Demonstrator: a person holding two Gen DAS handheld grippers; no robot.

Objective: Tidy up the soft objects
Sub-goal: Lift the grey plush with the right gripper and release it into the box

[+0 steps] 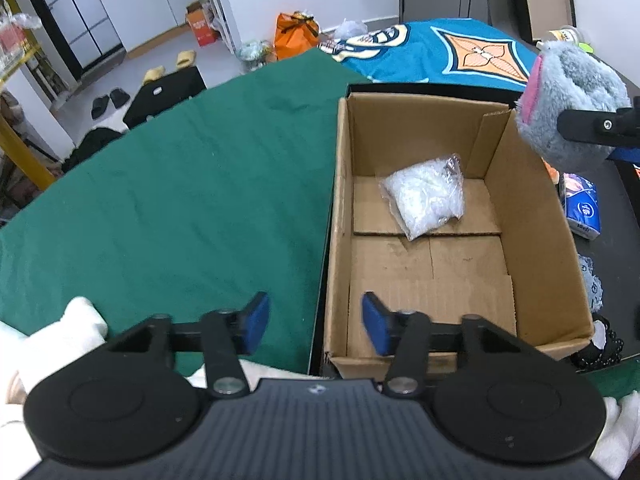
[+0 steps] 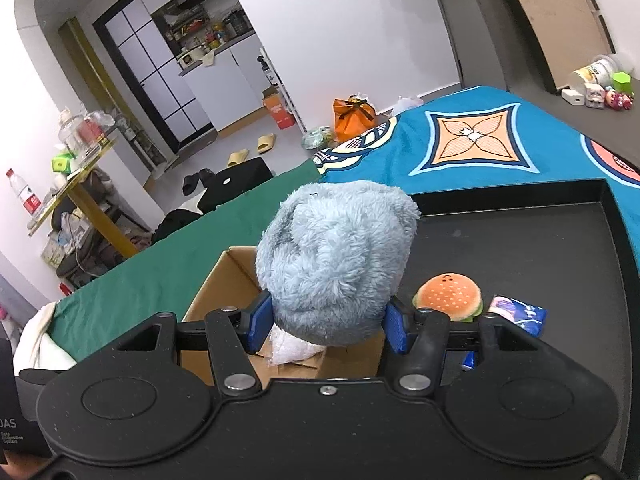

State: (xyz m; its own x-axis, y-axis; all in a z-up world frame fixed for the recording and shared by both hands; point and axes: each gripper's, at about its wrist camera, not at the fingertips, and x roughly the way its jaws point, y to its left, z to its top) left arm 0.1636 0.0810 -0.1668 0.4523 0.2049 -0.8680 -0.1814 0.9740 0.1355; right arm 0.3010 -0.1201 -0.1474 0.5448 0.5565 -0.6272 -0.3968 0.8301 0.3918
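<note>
Blue pads of the right gripper press on both sides of a grey-blue plush toy, so this gripper is closed on the toy and carries it in the air. In the left wrist view the same toy shows a pink edge and hangs above the far right corner of the cardboard box. Just right of the right gripper, a small burger plush and a blue tissue pack lie on the black tray.

The left gripper is open and holds nothing; its pads stand apart over the near left wall of the box, one pad over the green cloth and the other over the inside of the box. Inside the box, toward the far end, lies a clear plastic bag with white soft filling. The box is open at the top and stands with its left side beside the green cloth. To the right of the box, the tissue pack lies on the black surface. Behind the box, a teal cloth with an orange diamond pattern covers the far part of the table.
</note>
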